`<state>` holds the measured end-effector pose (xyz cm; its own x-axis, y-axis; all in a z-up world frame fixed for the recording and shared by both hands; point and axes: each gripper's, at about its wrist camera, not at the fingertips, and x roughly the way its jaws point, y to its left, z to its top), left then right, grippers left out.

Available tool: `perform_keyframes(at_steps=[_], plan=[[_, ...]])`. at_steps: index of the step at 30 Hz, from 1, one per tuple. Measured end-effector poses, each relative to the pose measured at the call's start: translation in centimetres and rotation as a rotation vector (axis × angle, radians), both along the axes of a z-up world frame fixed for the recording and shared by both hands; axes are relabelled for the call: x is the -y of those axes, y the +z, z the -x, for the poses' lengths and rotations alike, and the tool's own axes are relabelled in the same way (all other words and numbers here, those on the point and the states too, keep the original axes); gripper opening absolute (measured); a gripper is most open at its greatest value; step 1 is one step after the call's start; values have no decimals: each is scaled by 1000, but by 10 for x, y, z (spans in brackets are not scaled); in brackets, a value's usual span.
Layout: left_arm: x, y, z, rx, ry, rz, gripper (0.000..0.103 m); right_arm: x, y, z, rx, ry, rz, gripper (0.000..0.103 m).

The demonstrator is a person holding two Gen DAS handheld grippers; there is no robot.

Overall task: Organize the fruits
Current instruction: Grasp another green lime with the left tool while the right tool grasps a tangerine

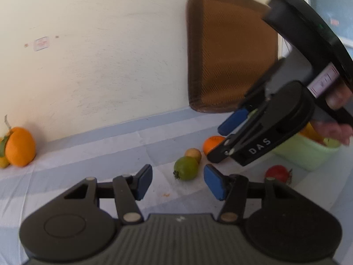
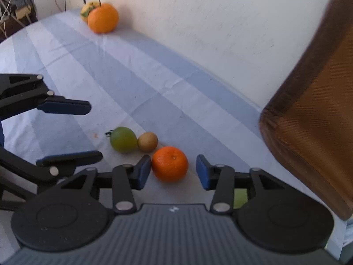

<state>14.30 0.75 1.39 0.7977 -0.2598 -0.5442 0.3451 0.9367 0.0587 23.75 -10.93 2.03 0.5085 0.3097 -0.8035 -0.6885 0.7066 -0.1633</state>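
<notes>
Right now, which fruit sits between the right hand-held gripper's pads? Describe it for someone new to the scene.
On the blue-striped tablecloth, near the brown woven chair back, three fruits cluster. It is the round orange mandarin, nearest the right hand-held gripper, brighter and larger than the small tan fruit and green fruit behind it.

My grippers (image 2: 173, 172): matt black plastic, ribbed grey housing, blue rubbery pads (image 1: 215, 182), bright metal pivots. Tablecloth (image 2: 123, 81): creased striped cloth. Chair back (image 2: 320, 114): brown woven mesh. Wall (image 1: 99, 55): rough matt paint. Tangerine (image 2: 169, 163): dimpled, slightly glossy. Bowl (image 1: 308, 154): smooth green plastic.
</notes>
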Motion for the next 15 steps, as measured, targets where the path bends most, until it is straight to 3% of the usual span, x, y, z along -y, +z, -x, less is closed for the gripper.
perform_keyframes(at_steps=[3,5,7,11,15], plan=[[8,-5,-14,-27,-9,-22,52,-6,-6,-9,-17,15,19,47],[11,-7,-26,-59,-19,-20,45,-2,-6,-9,-48,20,-6,40],[15,-9,-36,-90,-27,-25,32,3,-5,-8,-43,8,-18,39],[16,-11,-32,-99,-23,-21,28,18,9,7,26,-39,-93,39],[7,-7,-5,-93,-23,19,28,35,29,51,125,-60,-218,39]])
